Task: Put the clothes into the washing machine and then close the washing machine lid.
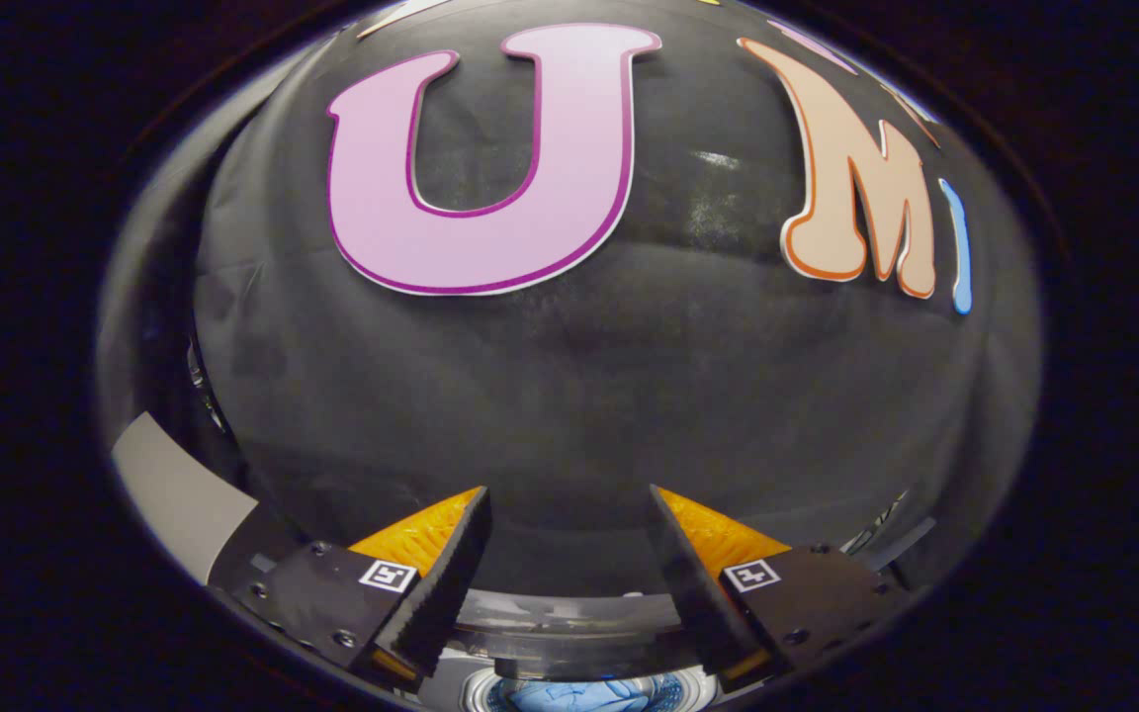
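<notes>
Fingers of the gripper [569,554] are standing wide apart and gripping nothing, pointing at the black booth wall. Below them, between the finger bases, the washing machine [569,633] is showing its curved rim, and something blue, probably the clothes [569,695], is lying down inside its round opening. Judging by that, the load is already sitting in the drum and the gripper is being held above it, likely so it is clearing the rim before going for the lid, which I cannot make out.
</notes>
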